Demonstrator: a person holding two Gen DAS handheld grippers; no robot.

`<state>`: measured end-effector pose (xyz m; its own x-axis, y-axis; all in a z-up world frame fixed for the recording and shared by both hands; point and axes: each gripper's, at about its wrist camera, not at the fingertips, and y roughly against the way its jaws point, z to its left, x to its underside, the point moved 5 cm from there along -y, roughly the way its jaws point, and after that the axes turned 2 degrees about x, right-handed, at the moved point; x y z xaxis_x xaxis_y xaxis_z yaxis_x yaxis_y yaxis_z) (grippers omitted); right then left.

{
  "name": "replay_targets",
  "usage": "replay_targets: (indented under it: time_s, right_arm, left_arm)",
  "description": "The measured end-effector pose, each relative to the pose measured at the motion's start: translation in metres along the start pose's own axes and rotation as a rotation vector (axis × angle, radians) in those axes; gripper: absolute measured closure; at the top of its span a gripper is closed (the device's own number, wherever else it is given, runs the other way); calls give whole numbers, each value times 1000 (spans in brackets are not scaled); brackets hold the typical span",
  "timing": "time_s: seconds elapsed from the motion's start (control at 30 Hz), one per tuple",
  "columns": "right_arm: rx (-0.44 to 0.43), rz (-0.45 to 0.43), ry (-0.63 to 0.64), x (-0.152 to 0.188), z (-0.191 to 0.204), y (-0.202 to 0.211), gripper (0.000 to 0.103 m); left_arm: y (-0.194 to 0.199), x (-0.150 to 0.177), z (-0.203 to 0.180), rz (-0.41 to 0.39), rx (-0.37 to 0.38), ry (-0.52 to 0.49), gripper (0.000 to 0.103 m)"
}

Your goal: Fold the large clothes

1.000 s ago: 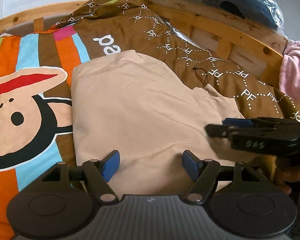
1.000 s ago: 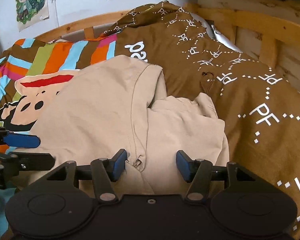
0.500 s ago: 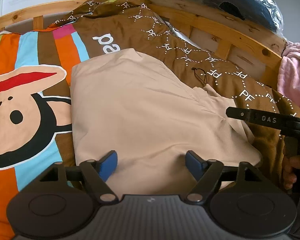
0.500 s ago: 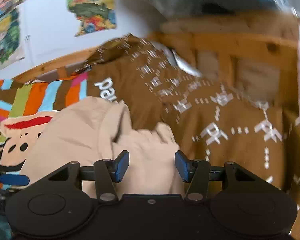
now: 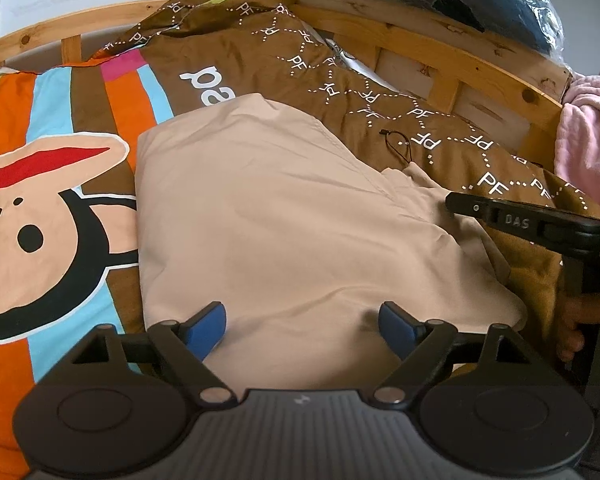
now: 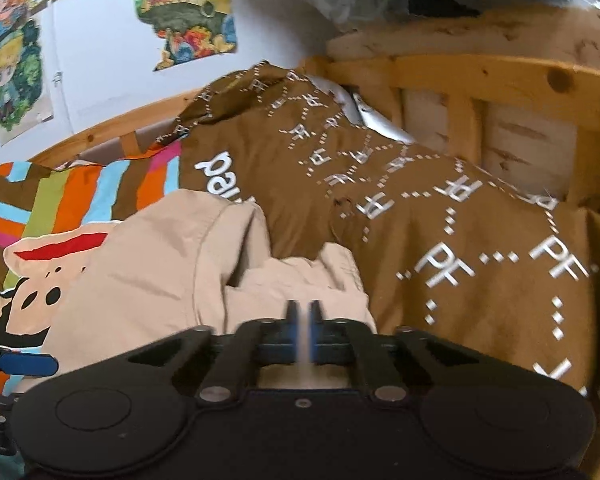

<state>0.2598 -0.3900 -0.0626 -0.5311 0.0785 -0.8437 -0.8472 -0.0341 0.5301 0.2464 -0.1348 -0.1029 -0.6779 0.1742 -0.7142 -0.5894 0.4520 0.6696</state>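
Lying on the bed (image 5: 72, 96), the beige garment (image 5: 284, 216) looks part folded: its main body is a flat block, yet a loose flap (image 6: 300, 276) bunches at its right edge against the brown quilt (image 6: 440, 248). The left claw (image 5: 302, 322) has just been opening and hovers wide over the near hem, gripping nothing. The right claw (image 6: 304, 320) has just snapped closed, apparently empty. That flap and further folds remain.
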Motion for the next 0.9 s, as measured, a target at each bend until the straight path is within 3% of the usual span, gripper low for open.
replay_targets:
  time_s: [0.17, 0.23, 0.3, 0.37, 0.5, 0.67, 0.77, 0.9]
  right_arm:
    - [86, 14, -13, 1, -9, -4, 100]
    - [90, 1, -60, 0, -19, 1, 75]
    - [67, 27, -103, 2, -26, -3, 66]
    - [45, 50, -133, 4, -29, -10, 66]
    - [65, -2, -34, 0, -20, -10, 91]
    - [100, -98, 110, -11, -7, -14, 97]
    - [116, -82, 132, -11, -9, -29, 98]
    - [118, -43, 109, -6, -16, -43, 98]
  left_arm:
    - [0, 1, -1, -2, -3, -12, 15]
    - [-1, 0, -1, 0, -1, -12, 14]
    - [-1, -1, -1, 1, 1, -9, 14]
    - [2, -2, 1, -7, 19, 7, 14]
    - [18, -9, 15, -51, 83, 101, 14]
    - [48, -22, 52, -191, 29, 200, 6]
    - [42, -23, 80, -158, -6, 263, 6]
    - [18, -15, 106, -50, 89, 360, 8]
